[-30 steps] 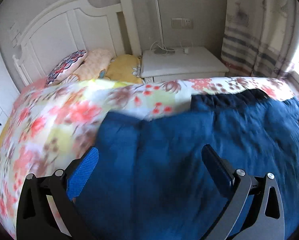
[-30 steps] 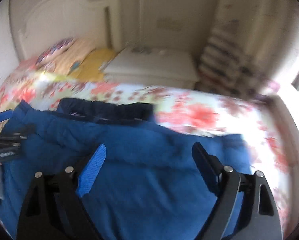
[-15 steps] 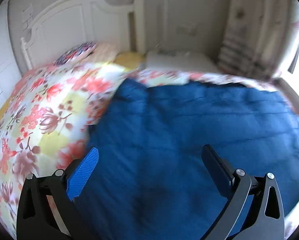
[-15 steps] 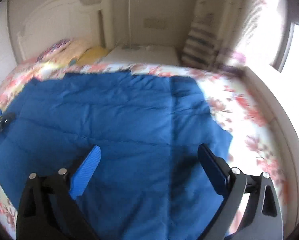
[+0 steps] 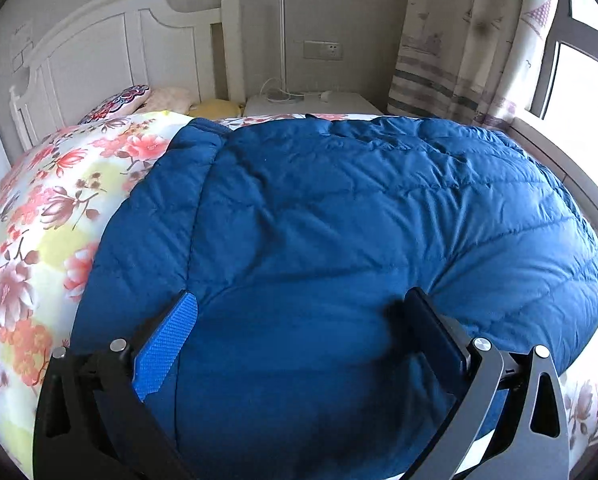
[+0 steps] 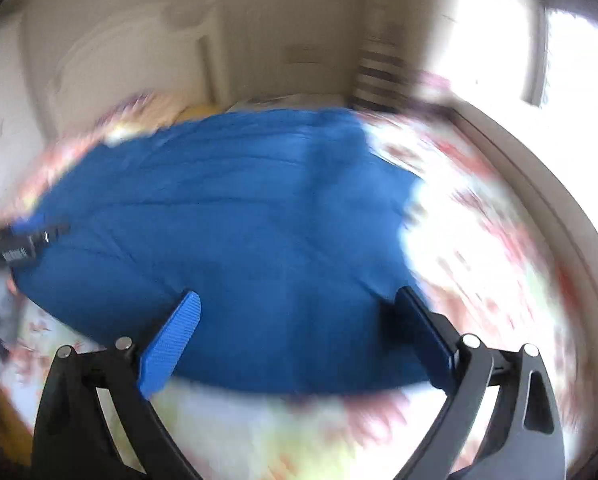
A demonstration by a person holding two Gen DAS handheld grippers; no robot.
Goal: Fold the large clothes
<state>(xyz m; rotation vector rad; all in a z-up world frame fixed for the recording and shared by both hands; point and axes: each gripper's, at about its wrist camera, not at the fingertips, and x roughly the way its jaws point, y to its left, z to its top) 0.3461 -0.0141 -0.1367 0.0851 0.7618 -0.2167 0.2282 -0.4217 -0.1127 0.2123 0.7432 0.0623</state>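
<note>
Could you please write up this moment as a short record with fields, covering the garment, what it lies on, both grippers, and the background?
garment: blue quilted jacket, spread out flat
surface: floral bedspread on a bed
left gripper: open, over the jacket's near part, nothing gripped
right gripper: wide, jaws closing slightly, over the jacket's near edge, nothing pinched; view blurred
background: white headboard, pillows, white nightstand, curtain, window

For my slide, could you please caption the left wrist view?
Open left gripper over a blue padded jacket on a floral bedspread.
</note>
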